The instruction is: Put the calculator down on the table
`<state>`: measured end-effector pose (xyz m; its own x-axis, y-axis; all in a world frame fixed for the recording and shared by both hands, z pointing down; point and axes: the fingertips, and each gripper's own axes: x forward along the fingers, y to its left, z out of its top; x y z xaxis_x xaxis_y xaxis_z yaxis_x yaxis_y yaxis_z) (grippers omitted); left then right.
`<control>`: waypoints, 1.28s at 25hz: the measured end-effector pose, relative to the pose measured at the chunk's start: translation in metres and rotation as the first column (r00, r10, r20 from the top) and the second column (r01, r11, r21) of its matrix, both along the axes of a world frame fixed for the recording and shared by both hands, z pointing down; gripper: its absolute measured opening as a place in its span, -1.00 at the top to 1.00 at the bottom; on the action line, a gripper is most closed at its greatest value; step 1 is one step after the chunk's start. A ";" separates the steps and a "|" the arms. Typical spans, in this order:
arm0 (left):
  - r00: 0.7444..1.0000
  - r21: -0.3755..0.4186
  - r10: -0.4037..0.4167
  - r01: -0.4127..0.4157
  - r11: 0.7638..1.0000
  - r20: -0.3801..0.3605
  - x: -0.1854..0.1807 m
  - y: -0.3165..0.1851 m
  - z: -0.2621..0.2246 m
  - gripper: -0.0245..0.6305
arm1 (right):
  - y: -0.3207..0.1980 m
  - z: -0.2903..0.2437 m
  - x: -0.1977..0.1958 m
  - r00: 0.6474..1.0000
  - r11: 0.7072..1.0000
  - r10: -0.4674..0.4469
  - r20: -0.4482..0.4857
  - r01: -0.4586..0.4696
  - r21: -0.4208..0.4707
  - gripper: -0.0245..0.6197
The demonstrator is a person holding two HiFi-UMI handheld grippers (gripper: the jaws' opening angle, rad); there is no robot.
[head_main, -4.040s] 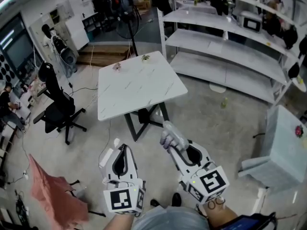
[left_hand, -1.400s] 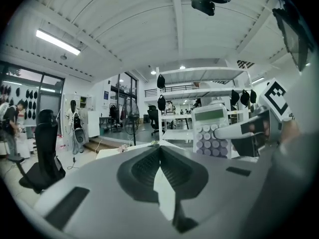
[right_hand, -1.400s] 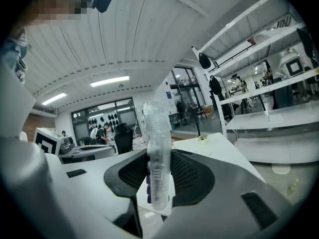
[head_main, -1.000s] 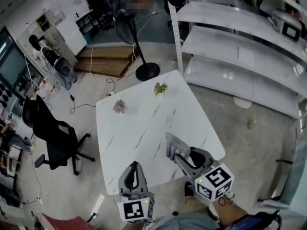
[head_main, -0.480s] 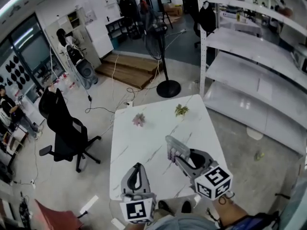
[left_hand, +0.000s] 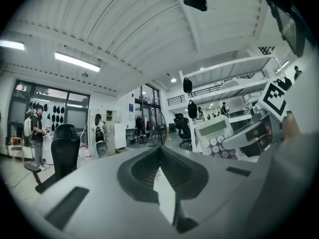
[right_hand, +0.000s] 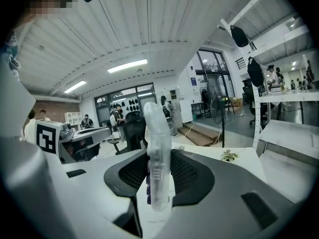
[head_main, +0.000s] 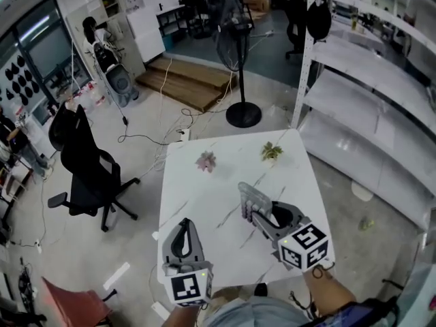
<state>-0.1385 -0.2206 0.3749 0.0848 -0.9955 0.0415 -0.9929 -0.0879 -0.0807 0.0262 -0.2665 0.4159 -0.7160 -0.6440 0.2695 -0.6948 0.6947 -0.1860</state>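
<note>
A pale, translucent calculator with purple keys stands upright, pinched between the jaws of my right gripper. It hangs over the near right part of the white marble table. In the right gripper view the calculator shows edge-on, with the right gripper shut on its lower part. My left gripper hovers over the table's near left edge, jaws together and empty. In the left gripper view the left gripper is shut, and the calculator shows off to the right.
A small pink flower and a green sprig lie at the table's far side. A black office chair stands left, a floor fan beyond the table, white shelving on the right.
The table has come closer and now lies under both grippers. The right gripper still holds the calculator upright; the left gripper stays shut and empty.
</note>
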 end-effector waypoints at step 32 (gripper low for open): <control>0.998 -0.195 -0.051 0.045 0.980 -0.027 -0.071 -0.054 0.072 0.90 | -0.030 0.160 -0.066 0.994 0.913 -0.074 -0.075 0.037 -0.407 0.48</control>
